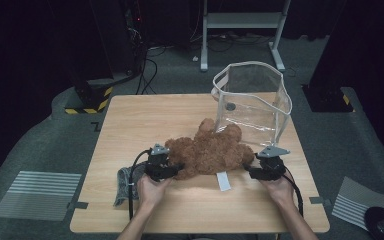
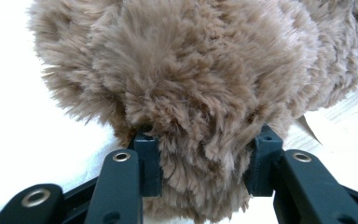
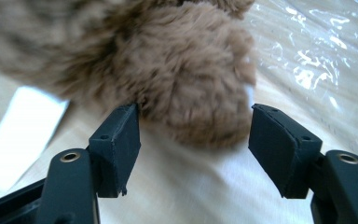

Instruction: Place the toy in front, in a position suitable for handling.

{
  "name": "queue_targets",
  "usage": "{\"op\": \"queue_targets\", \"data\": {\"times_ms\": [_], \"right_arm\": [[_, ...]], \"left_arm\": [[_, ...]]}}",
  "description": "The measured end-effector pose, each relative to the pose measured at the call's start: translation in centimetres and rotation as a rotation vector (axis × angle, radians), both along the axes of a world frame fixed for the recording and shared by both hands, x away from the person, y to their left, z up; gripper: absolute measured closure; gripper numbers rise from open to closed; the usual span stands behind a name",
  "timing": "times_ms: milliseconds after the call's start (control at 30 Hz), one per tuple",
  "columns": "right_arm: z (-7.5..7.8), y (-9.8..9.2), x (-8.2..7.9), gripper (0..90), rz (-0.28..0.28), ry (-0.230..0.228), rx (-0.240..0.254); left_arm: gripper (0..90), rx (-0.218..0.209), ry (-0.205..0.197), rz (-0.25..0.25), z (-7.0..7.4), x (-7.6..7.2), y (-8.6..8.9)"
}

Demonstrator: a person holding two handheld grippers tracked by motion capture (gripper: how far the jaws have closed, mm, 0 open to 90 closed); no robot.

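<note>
A brown plush bear [image 1: 207, 152] lies on the wooden table [image 1: 130, 125], a little below and right of the middle of the high view, spread flat with its limbs out. A white tag [image 1: 223, 180] sticks out from under it toward the bottom edge. Just above and right of the bear stands a clear plastic bag [image 1: 252, 97] with a white rim, its mouth open upward; the bear's upper limb lies close to its foot, though whether they touch is hard to tell from above.

The left gripper [image 1: 166, 169] sits at the bear's left end. In the left gripper view its pads [image 2: 147, 161] are sunk into the fur at both sides of a thick plush lobe [image 2: 191, 107], pinching it; the pile spills over the jaws. A grey cloth [image 1: 127, 181] lies on the table at the lower left, under the left gripper's cable and beside the left hand [image 1: 151, 192].

The right gripper [image 1: 260, 169] is at the bear's right end. In the right gripper view its jaws stand spread, one at each side of a rounded paw [image 3: 196, 88]; the left pad [image 3: 119, 140] sits about at the edge of the fur, the right one stands clear. Crinkled clear film of the bag shows in the upper right of that view.
</note>
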State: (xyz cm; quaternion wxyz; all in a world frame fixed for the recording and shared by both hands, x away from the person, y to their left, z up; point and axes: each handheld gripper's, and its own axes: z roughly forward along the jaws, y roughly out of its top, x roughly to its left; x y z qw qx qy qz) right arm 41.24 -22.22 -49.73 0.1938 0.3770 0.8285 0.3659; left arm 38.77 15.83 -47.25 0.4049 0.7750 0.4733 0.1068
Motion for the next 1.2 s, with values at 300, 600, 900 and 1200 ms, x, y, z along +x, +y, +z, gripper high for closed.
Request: {"op": "queue_targets", "data": {"times_ms": [300, 600, 900, 1200], "right_arm": [[-0.5, 1.7, 1.2, 83.4, 0.076, -0.072, -0.05], [1.3, 0.5, -0.9, 86.5, 0.134, -0.009, -0.018], [2.7, -0.5, -2.5, 83.4, 0.231, 0.191, 0.032], [2.1, -0.2, -2.5, 54.3, 0.169, 0.093, 0.008]], "left_arm": [[59.9, -0.043, 0.036, -0.006, 0.1, 0.9, 0.6], [60.5, -0.113, 0.081, 0.029, 1.9, 0.0, 1.5], [40.4, -0.104, 0.191, 0.095, 2.2, 1.3, 2.2], [30.5, -0.092, 0.103, 0.123, 2.2, 1.3, 3.1]]}}
